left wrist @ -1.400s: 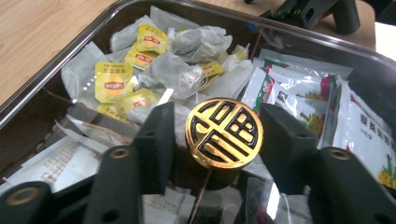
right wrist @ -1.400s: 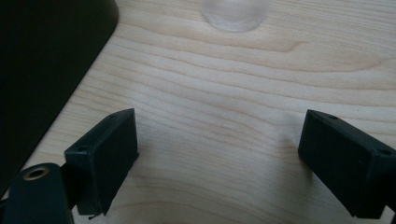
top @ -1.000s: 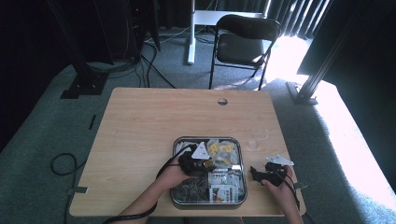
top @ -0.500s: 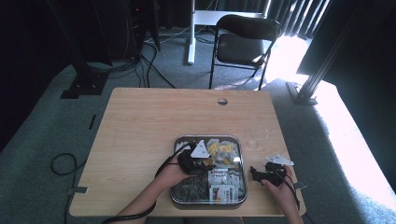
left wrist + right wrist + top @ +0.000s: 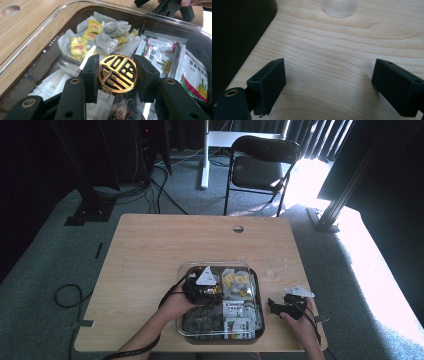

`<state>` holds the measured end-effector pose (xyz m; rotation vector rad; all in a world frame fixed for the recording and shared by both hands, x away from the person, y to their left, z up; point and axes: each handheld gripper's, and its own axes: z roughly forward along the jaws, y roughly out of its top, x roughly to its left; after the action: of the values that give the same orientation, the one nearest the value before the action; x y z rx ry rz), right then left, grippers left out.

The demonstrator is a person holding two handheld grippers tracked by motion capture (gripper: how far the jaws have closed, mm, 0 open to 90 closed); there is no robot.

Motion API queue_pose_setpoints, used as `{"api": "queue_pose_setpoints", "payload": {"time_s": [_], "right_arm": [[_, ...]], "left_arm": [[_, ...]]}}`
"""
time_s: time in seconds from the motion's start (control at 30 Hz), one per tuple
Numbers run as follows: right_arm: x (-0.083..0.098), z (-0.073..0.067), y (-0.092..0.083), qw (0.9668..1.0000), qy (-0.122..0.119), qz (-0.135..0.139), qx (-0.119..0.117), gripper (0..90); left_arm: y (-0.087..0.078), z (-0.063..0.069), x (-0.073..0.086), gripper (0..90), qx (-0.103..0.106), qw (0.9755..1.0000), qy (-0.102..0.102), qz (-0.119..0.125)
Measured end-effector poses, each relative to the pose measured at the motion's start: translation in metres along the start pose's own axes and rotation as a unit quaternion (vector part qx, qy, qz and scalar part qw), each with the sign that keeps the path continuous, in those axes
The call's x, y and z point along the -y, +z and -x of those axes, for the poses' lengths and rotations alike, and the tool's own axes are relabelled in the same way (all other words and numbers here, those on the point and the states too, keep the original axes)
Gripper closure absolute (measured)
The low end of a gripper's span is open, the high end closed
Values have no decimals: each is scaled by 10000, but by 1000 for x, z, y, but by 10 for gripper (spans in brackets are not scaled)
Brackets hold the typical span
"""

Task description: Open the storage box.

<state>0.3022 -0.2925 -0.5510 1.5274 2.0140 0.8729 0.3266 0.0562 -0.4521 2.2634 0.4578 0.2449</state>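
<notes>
— Left gripper point(image 5: 117, 75)?
— Jaws clamped on a round black-and-gold medallion point(image 5: 117, 74), centre frame, above the clear tray point(image 5: 186, 327) of tea bags point(image 5: 86, 37).

— Right gripper point(image 5: 328, 85)?
— Jaws spread wide, holding nothing, over bare table point(image 5: 342, 45), lower right of the high view.

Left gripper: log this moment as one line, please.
left gripper: shut on gold-and-black round packet | over clear tray | right gripper: open, empty, over table
</notes>
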Motion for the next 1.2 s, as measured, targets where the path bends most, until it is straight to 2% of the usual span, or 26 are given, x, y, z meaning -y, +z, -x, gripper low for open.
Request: {"api": "queue_pose_setpoints", "payload": {"time_s": [0.43, 0.83, 1.2], "right_arm": [[0, 0, 0, 10000, -4, 1, -1, 113], [0, 0, 0, 10000, -8, 0, 0, 113], [0, 0, 0, 10000, -7, -1, 0, 113]], "left_arm": [[-20, -15, 16, 591, -187, 9996, -221, -34], [-43, -32, 35, 591, -439, 9982, -411, -76], [-69, -53, 57, 591, -727, 9946, -737, -48]]}}
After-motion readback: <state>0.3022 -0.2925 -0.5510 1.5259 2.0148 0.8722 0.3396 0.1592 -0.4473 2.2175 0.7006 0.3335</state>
